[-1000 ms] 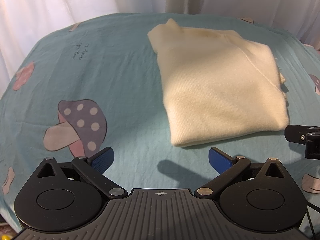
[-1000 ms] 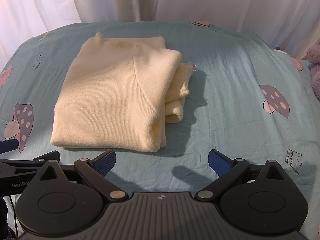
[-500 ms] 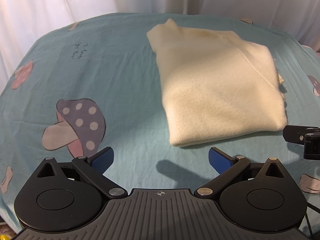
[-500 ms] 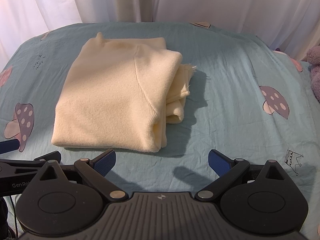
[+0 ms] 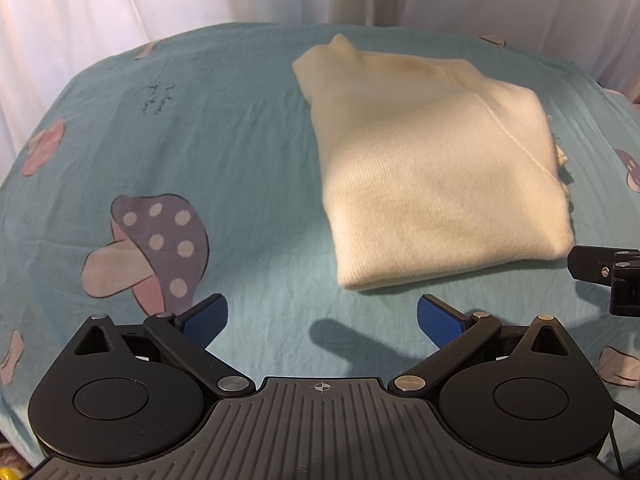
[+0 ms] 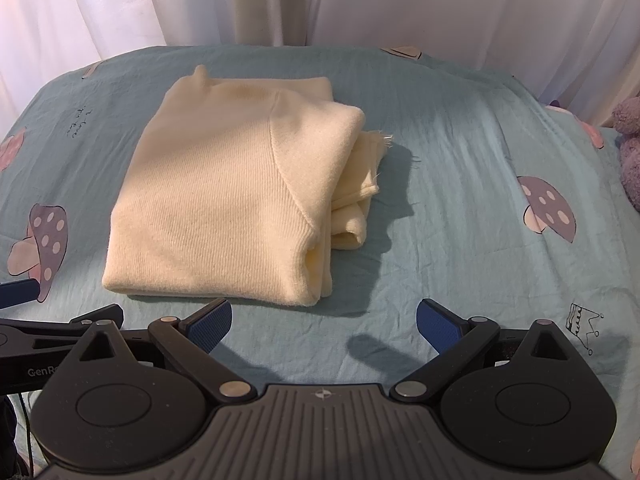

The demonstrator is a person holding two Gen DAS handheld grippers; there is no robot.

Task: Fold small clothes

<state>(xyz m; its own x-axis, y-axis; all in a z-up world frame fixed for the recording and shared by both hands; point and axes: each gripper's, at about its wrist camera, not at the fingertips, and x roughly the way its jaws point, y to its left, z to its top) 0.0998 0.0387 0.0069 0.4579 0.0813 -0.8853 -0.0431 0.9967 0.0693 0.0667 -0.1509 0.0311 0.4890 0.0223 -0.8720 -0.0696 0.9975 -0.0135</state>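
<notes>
A cream knitted sweater [image 5: 436,168] lies folded into a compact rectangle on the teal mushroom-print sheet [image 5: 224,128]. In the right wrist view the sweater [image 6: 232,208] shows stacked layers and a tucked sleeve at its right edge. My left gripper [image 5: 322,318] is open and empty, just in front of the sweater's near left corner. My right gripper [image 6: 324,322] is open and empty, in front of the sweater's near edge. Neither gripper touches the cloth.
White curtains [image 6: 360,4] hang behind the bed. A purple plush toy [image 6: 630,148] sits at the far right edge. The right gripper's body [image 5: 608,276] shows at the left view's right side; the left gripper's body [image 6: 48,332] shows at the right view's left.
Both grippers have drawn back slightly from the sweater and stay open. The sweater has not moved.
</notes>
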